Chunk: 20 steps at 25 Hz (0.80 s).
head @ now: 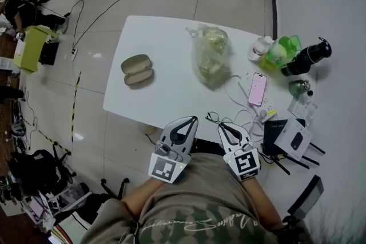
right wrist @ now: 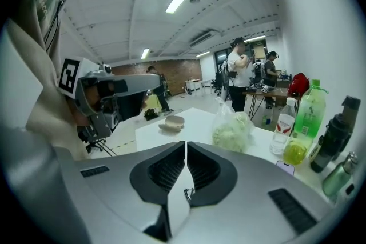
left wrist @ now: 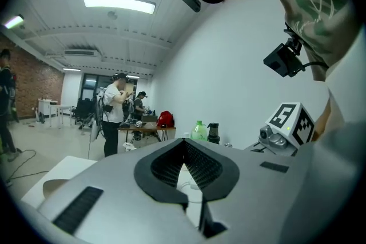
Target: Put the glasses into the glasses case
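The glasses case point(head: 137, 71) is a beige clamshell lying open on the left part of the white table point(head: 166, 94); it also shows in the right gripper view point(right wrist: 171, 122). Thin dark-framed glasses point(head: 215, 118) lie at the table's near edge among white cables. My left gripper point(head: 193, 119) is held at that edge, just left of the glasses, with its jaws shut and nothing in them. My right gripper point(head: 221, 126) is close beside the glasses on the right, also shut and empty. In both gripper views point(left wrist: 184, 146) point(right wrist: 186, 144) the tips meet.
A clear plastic bag point(head: 210, 55) of greenish stuff stands mid-table. A pink phone point(head: 257, 89), a green bottle point(head: 280, 52), a black flask point(head: 307, 58) and a black box point(head: 291, 140) crowd the right side. People stand far off in the room.
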Motion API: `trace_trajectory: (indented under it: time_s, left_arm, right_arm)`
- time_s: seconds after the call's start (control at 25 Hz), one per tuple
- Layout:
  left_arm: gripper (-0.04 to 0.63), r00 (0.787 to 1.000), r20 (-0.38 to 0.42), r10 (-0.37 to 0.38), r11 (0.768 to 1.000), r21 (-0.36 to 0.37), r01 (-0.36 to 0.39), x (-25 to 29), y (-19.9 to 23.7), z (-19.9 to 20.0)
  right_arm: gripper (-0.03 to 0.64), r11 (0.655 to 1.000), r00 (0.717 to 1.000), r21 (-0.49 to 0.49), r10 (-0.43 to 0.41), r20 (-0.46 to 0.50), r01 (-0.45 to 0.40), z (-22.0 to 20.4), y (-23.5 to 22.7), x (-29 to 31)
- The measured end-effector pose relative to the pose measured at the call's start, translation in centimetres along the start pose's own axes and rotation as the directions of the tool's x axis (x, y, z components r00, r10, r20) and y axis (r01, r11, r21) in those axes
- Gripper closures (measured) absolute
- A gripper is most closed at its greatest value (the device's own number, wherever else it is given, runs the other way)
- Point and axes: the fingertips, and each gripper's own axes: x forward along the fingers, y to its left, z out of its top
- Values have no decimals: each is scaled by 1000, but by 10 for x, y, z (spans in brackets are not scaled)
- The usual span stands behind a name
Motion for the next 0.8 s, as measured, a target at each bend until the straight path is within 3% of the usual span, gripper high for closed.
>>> trace_trajectory:
  time_s: [0.12, 0.24, 0.48, 0.64, 0.8]
  left_arm:
    - [589, 999, 46, -20, 999, 46, 18, 9, 5, 4]
    - [589, 995, 88, -55, 996, 72, 49, 16, 2, 5]
    - [589, 982, 167, -91, 992, 104, 75, 39, 4, 8]
    - [589, 981, 165, -99, 993, 84, 86, 47, 8, 4]
    - [589, 984, 158, -80, 994, 82, 67, 55, 16, 5]
  right_arm:
    - [606, 997, 991, -67, 35, -132, -44, -22, -1, 12]
    - [604, 983, 947, -129, 85, -308, -130, -57, 1, 25]
    - [603, 925, 818, -262, 81, -570, -274, -115, -11, 53]
    - [589, 902, 738, -248, 105, -666, -353, -142, -15, 68]
    - [589, 871, 641, -222, 130, -756, -438, -170, -13, 77]
